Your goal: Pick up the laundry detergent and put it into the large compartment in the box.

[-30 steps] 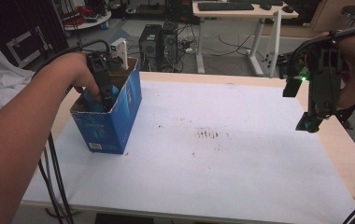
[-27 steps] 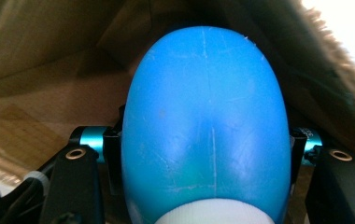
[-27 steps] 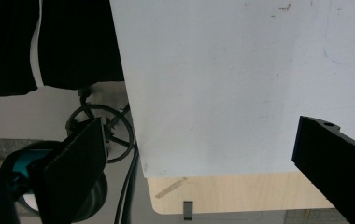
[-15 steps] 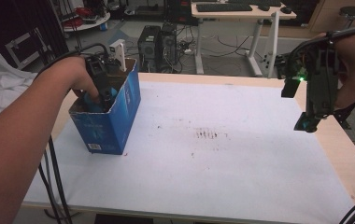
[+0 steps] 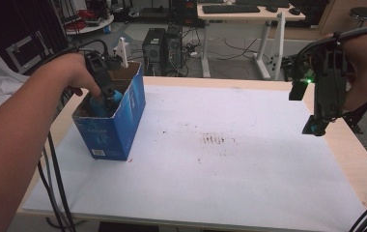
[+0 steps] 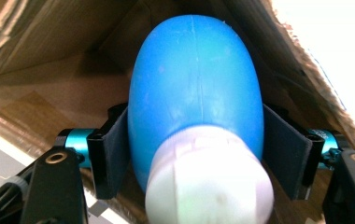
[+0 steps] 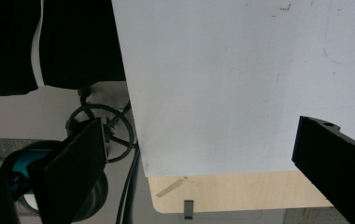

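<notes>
Left gripper view: a blue bottle (image 6: 196, 88) sits between the pads of the left tool (image 6: 199, 154), inside the cardboard box (image 6: 49, 56).
The jaws have just been opening, and whether the pads press on the bottle cannot be told. For a clean release, the tool is best spread fully and lifted straight up, clear of the box walls. The right tool (image 5: 317, 126) is held unclenched and empty above the surface (image 5: 249, 169).

Left gripper (image 5: 105, 99) points downward from the left hand (image 5: 73, 72); its jaws have just been opening, and a thing sits between the pads. Right gripper (image 5: 317, 126) hangs raised, jaws spread wide, nothing between them.
</notes>
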`<state>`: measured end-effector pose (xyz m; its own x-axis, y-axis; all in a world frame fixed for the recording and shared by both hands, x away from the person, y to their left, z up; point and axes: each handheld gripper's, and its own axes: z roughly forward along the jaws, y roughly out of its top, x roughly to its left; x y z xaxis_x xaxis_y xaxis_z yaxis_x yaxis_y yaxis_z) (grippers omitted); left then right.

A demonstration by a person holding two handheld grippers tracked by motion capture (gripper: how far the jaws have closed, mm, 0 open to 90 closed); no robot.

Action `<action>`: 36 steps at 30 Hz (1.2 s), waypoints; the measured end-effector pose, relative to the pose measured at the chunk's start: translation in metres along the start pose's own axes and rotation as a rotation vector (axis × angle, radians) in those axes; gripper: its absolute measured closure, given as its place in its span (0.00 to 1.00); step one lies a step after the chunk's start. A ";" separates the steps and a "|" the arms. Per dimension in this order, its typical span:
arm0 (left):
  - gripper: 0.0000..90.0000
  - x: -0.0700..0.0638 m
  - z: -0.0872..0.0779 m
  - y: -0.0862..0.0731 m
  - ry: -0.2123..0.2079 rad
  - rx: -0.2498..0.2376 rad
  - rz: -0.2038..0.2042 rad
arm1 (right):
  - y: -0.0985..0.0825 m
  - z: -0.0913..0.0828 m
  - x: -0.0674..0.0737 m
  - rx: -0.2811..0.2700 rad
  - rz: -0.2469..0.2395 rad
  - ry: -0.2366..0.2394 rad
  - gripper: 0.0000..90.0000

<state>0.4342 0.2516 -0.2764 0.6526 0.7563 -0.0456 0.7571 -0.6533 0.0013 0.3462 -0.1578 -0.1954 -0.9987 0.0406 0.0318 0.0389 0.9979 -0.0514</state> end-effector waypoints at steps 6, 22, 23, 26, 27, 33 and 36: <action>0.28 -0.002 -0.007 -0.001 -0.008 0.002 0.003 | 0.001 0.000 0.000 0.000 -0.005 0.001 0.02; 0.21 -0.005 -0.043 -0.008 0.023 -0.031 0.014 | -0.002 -0.002 0.002 -0.002 0.000 -0.001 0.02; 0.20 -0.005 -0.047 -0.008 0.025 -0.033 0.011 | -0.002 -0.002 0.002 -0.002 0.000 -0.003 0.02; 0.15 -0.008 -0.056 -0.008 0.040 -0.042 0.005 | -0.001 -0.003 0.002 -0.005 -0.003 -0.004 0.02; 0.15 -0.010 -0.058 -0.008 0.040 -0.052 -0.002 | -0.001 -0.003 0.003 -0.002 -0.002 -0.006 0.02; 0.10 -0.022 -0.076 -0.003 0.050 -0.049 0.048 | 0.001 -0.003 0.002 0.004 -0.004 -0.011 0.02; 0.07 -0.031 -0.081 0.000 0.061 -0.045 0.052 | 0.002 -0.004 0.003 0.001 -0.008 -0.012 0.02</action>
<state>0.4161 0.2309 -0.1940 0.6904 0.7232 0.0168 0.7220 -0.6903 0.0475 0.3438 -0.1552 -0.1915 -0.9993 0.0321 0.0197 0.0310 0.9982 -0.0523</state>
